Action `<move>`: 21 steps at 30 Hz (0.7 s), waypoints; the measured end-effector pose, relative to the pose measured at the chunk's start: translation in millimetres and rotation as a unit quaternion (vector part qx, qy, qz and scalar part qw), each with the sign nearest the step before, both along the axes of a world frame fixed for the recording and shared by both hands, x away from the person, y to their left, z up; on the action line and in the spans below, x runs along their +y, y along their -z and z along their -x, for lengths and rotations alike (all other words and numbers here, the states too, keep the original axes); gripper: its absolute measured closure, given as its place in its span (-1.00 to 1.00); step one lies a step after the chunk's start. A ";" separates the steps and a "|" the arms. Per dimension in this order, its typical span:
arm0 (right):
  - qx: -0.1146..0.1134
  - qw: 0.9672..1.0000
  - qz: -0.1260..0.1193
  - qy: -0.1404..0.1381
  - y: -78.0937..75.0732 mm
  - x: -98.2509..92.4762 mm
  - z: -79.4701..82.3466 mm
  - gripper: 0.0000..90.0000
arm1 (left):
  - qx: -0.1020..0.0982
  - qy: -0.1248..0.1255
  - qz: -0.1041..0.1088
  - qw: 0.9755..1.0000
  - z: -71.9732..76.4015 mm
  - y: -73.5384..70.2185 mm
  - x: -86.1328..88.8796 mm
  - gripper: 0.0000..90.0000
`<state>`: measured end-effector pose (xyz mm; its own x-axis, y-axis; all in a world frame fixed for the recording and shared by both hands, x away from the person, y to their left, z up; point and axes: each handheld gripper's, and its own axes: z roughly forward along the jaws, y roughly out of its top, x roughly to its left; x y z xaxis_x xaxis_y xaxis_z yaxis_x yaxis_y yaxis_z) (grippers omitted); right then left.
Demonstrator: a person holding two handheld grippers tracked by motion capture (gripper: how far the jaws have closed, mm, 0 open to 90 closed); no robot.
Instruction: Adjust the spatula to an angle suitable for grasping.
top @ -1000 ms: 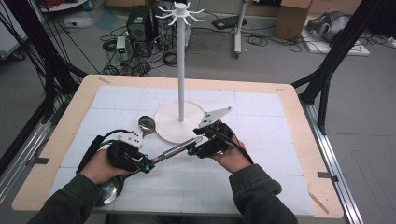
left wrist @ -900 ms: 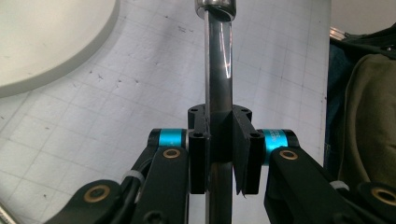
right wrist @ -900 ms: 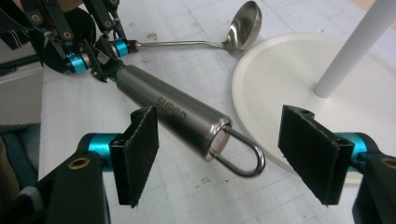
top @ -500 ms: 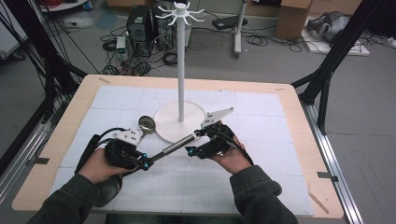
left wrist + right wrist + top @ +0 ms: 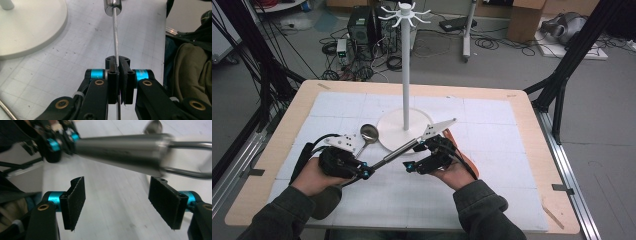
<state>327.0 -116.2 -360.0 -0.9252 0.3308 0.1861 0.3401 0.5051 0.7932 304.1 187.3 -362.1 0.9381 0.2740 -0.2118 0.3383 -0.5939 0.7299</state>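
Now left claw (image 5: 117, 72) clamped on utensil's (image 5: 399, 150) thin wire end; right claw (image 5: 125, 202) apart (handle above).

The white stand (image 5: 405, 75) rises from its round base (image 5: 388, 131) at the mat's middle, blocking passage there. A ladle (image 5: 367, 136) lies just left of the base. The steel utensil handle (image 5: 399, 151) spans the gap between both grippers. The mat's far corners and right side (image 5: 507, 165) lie open.
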 end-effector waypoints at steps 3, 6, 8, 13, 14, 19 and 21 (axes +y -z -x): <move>-0.007 1.000 -0.016 -0.009 -4.1 4.5 2.8 -0.30 | 0.000 -0.002 0.004 1.000 -0.3 -0.9 0.8 0.92; -0.013 0.999 -0.034 -0.019 -10.1 12.7 6.2 -0.23 | -0.001 -0.004 0.010 1.000 -0.4 -2.5 2.0 0.93; -0.014 0.999 -0.043 -0.025 -11.8 15.6 6.9 -0.16 | -0.003 -0.005 0.018 1.000 -0.3 -5.8 2.7 0.93; -0.017 0.998 -0.061 -0.026 -15.0 19.7 6.1 -0.11 | -0.013 -0.004 0.018 1.000 0.0 -11.9 0.2 0.93; -0.018 0.997 -0.073 -0.022 -18.0 22.0 5.9 -0.10 | -0.019 0.001 0.018 1.000 -0.3 -15.0 -2.2 0.94; -0.023 0.995 -0.094 -0.028 -26.4 28.1 5.8 -0.02 | -0.029 -0.002 0.030 0.999 -0.1 -21.6 -4.6 0.94; -0.020 0.994 -0.101 -0.030 -27.5 28.5 5.4 -0.01 | -0.031 -0.004 0.033 0.999 0.3 -22.5 -4.9 0.94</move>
